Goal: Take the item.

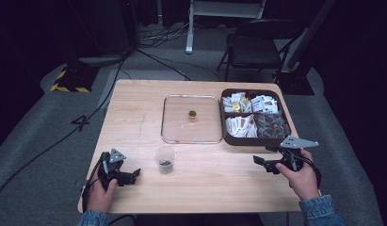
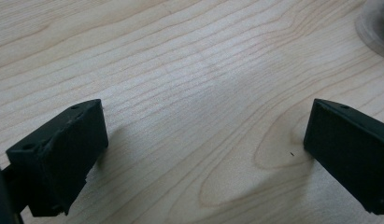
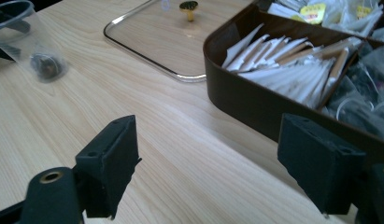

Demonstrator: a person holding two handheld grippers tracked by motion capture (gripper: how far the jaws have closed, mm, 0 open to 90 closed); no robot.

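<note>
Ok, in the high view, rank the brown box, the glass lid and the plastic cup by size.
1. brown box, close to the lid, too near to call
2. glass lid
3. plastic cup, clearly smallest

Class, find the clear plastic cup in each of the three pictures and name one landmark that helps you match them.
High view: the clear plastic cup stands on the table, centre-left, in front of the glass lid.
Left gripper view: just a curved edge of the cup at the top right corner.
Right gripper view: the cup at the top left, something dark inside.
Shared landmark: the wood-grain table.
</note>
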